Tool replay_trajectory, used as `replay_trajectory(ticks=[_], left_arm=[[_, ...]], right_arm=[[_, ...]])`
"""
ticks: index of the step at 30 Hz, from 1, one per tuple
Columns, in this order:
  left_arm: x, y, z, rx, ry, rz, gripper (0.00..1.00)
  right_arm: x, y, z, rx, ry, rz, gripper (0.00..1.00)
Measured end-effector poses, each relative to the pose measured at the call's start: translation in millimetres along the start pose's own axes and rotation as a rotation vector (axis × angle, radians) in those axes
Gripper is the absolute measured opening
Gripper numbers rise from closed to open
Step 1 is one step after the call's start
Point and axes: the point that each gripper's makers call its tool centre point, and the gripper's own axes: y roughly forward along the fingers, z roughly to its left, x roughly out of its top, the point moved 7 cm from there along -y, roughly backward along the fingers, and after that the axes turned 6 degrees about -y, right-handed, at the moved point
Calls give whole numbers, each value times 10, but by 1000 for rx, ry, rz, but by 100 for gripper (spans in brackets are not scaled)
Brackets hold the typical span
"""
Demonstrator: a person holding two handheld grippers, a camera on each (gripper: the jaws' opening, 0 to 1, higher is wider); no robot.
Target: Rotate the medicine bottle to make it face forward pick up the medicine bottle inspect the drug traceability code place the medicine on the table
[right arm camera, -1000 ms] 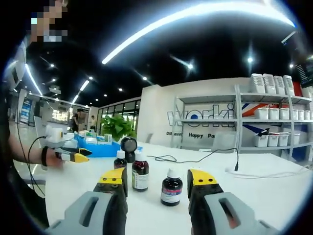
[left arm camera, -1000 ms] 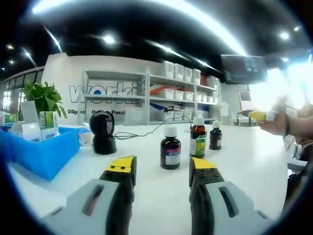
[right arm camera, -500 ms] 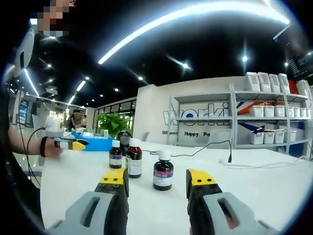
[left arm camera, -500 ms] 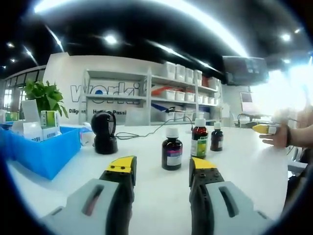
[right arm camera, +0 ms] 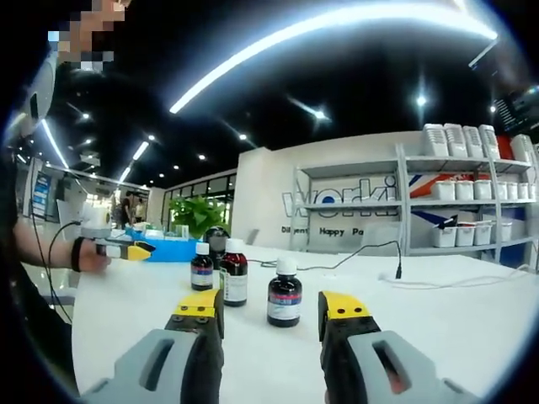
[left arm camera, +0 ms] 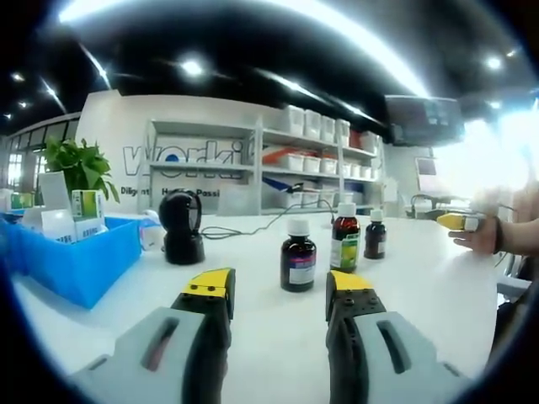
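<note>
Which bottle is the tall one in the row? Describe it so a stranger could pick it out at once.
In the left gripper view, three dark, white-capped bottles stand in a row on the white table, right of the blue bin and the black scanner. The middle bottle is the one: it is the tallest and has a green and yellow label, while the nearer bottle has a pink-banded label and the farther bottle is smallest.

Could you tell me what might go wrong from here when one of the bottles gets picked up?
The three bottles stand close together: closing on the nearest bottle could knock the taller bottle beside it. The right gripper is open with that bottle between its jaws' line, so a skewed grip on its round body may tip it. A cable lies behind.
</note>
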Motion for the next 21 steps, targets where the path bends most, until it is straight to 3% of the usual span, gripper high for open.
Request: replay_trajectory(ticks=[6, 12, 21], left_arm=[[-1, -2, 13, 7, -10, 6, 35], [-9, 44, 52, 21, -38, 50, 36], [-48, 101, 33, 67, -86, 107, 41]], right_arm=[[-16, -6, -13, -4, 2, 8, 38], [13, -45, -91, -30, 68, -32, 34], [-40, -21, -68, -28, 26, 5, 34]])
